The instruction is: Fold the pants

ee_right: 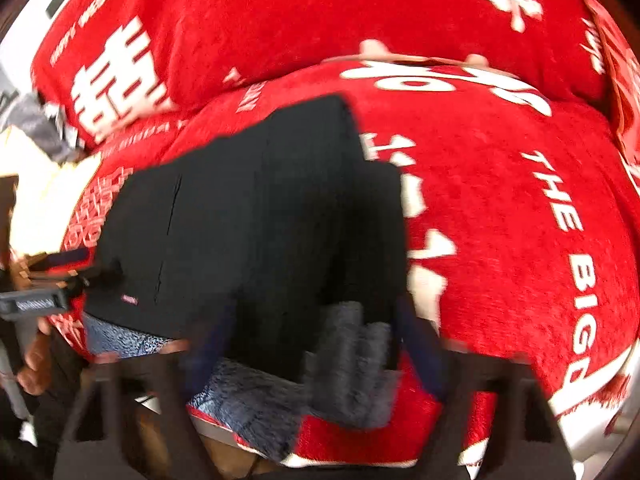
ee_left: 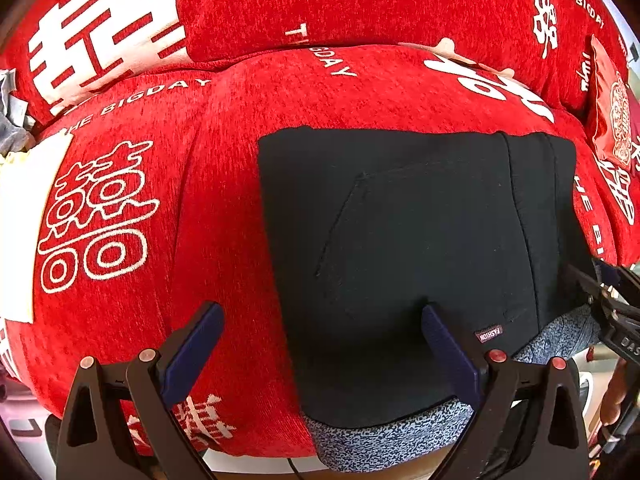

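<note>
Here the folded black fabric pants lie on the red plush sofa cover. The left tool stands spread, one finger on the pants; the left view alone shows their small label. The right view is blurred: the right tool seems spread around the grey waistband.

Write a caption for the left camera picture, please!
Open left claw hovering at folded black pants on a red blanket.
</note>
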Available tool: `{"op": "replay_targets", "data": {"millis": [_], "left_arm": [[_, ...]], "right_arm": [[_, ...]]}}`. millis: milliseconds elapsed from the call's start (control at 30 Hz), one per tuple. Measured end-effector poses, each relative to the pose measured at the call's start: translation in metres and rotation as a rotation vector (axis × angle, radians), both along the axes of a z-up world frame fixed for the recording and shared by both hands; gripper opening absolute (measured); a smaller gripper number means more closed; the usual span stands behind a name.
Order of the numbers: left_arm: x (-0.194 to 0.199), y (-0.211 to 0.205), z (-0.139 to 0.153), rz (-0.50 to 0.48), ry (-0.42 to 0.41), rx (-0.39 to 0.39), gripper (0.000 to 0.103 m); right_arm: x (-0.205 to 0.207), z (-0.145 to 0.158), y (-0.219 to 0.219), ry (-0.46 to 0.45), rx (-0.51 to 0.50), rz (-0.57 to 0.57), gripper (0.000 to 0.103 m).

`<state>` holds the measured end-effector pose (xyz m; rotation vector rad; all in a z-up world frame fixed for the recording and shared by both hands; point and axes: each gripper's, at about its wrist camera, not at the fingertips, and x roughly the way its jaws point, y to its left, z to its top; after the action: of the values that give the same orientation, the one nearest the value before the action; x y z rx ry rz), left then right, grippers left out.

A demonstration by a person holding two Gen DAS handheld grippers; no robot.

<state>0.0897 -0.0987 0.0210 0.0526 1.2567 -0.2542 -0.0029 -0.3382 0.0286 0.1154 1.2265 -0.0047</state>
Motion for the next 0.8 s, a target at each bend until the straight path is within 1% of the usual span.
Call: {"op": "replay_targets", "data": {"millis": [33,67,167,267,300,333,367,400,433,467,500,533,600,667,700,767,800], "left_arm": [[-0.001,-0.001,0.001,0.003,-0.008,0.014,0.1],[-0.001,-0.003,0.003,0.003,-0.013,0.02,0.1],[0.001,-0.007,0.01,-0.001,-0.007,0.021,0.1],[-0.001,-0.006,0.021,0.0,-0.034,-0.023,0.1],[-0.001,-0.006,0.022,0.0,-0.043,-0.025,0.1],[0.001,-0.009,0.018,0.001,-0.041,-0.009,0.1],[0.003,-0.012,0.012,0.0,-0.027,0.012,0.1],[0.005,-0.015,0.004,-0.006,-0.004,0.026,0.1],[0.006,-0.015,-0.001,-0.002,0.008,0.016,0.1],[0.007,-0.014,-0.001,0.006,0.008,0.003,0.1],[0.006,-0.013,0.0,0.009,0.009,-0.001,0.1],[0.006,-0.011,0.004,0.007,0.01,-0.005,0.1],[0.01,-0.001,0.015,0.034,-0.029,-0.011,0.1],[0.018,0.009,0.019,0.079,-0.045,-0.01,0.1],[0.028,0.013,0.019,0.114,-0.029,-0.015,0.1],[0.039,0.015,0.016,0.135,-0.009,-0.027,0.1],[0.045,0.011,0.014,0.134,-0.012,-0.016,0.1]], "right_arm": [[0.0,0.005,0.007,-0.009,0.03,0.028,0.027],[0.0,0.011,0.009,-0.019,0.02,0.021,0.021],[-0.004,0.029,0.012,-0.04,0.015,0.026,0.019],[-0.018,0.051,-0.007,-0.087,0.07,-0.03,0.018],[-0.019,0.05,-0.009,-0.092,0.074,-0.043,0.018],[-0.021,0.047,-0.013,-0.088,0.07,-0.055,0.018],[-0.02,0.037,-0.018,-0.061,0.066,-0.069,0.019],[-0.018,0.022,-0.021,-0.02,0.071,-0.084,0.02],[-0.018,0.01,-0.025,0.006,0.071,-0.096,0.025],[-0.02,0.005,-0.029,0.008,0.072,-0.113,0.03],[-0.02,0.004,-0.031,-0.001,0.077,-0.131,0.041],[-0.022,0.01,-0.038,-0.015,0.083,-0.162,0.049],[-0.025,0.024,-0.045,-0.06,0.05,-0.201,0.056],[-0.022,0.041,-0.044,-0.127,-0.012,-0.204,0.059],[-0.017,0.049,-0.039,-0.151,-0.034,-0.184,0.06],[-0.001,0.054,-0.02,-0.157,-0.056,-0.128,0.061],[0.008,0.055,-0.008,-0.154,-0.067,-0.09,0.063]]}}
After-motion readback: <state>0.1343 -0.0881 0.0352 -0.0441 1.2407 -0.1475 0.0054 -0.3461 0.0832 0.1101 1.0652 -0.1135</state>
